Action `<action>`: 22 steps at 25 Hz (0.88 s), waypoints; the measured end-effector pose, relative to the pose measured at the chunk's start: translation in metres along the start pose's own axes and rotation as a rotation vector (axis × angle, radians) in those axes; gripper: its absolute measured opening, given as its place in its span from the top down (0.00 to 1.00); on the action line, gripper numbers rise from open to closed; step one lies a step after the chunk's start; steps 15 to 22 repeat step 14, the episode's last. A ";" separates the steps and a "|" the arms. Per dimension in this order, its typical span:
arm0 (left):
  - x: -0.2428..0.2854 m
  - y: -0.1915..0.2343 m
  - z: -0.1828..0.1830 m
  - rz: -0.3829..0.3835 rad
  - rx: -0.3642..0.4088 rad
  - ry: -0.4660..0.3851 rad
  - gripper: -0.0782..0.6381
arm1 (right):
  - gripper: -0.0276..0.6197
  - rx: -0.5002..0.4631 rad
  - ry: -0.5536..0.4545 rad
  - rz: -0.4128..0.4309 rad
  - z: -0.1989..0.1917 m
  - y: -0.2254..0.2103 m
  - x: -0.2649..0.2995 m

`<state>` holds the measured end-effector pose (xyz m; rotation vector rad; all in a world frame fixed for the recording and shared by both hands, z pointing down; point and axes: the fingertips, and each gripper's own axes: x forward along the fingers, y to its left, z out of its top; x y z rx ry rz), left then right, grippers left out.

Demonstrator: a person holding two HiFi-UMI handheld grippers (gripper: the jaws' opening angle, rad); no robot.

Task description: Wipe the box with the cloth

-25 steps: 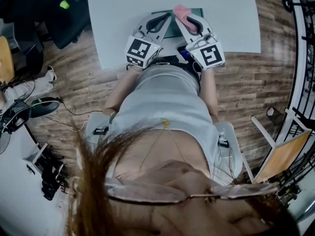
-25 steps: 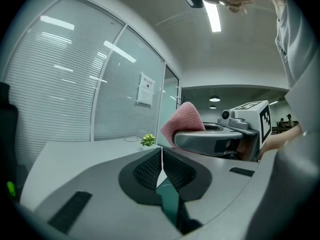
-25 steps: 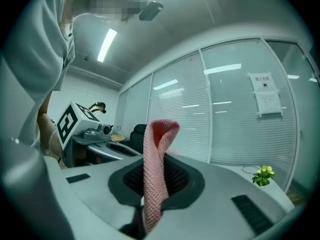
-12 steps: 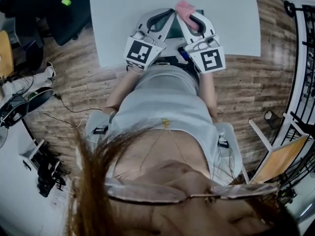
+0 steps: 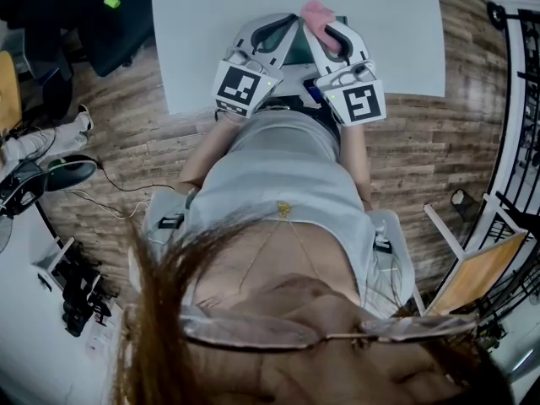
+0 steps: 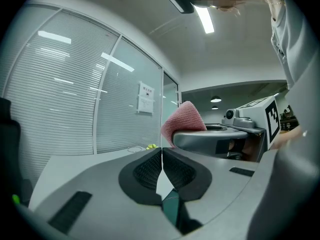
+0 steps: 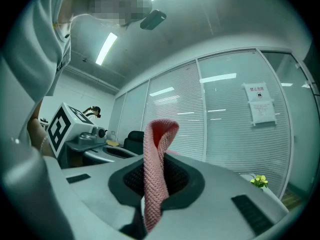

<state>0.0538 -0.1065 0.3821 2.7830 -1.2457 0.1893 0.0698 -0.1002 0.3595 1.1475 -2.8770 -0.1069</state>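
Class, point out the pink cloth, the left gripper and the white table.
pink cloth [image 7: 153, 171], right gripper view, the strip pinched between the jaws.
left gripper [image 6: 162, 156], left gripper view, where its shut fingertips meet.
white table [image 5: 202, 32], head view, bare top near its left edge.

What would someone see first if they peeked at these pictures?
The pink cloth, pinched by the right gripper and sticking up in front of its camera. Then the two black-and-white marker cubes, side by side at the white table's near edge in the head view.
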 end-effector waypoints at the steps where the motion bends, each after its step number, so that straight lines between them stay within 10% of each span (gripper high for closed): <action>1: 0.000 0.000 -0.001 0.001 0.001 0.002 0.84 | 0.90 0.001 0.001 0.000 0.000 0.000 0.000; 22: 0.005 -0.006 -0.004 0.016 0.002 0.016 0.84 | 0.90 0.014 0.008 0.020 -0.002 -0.003 -0.006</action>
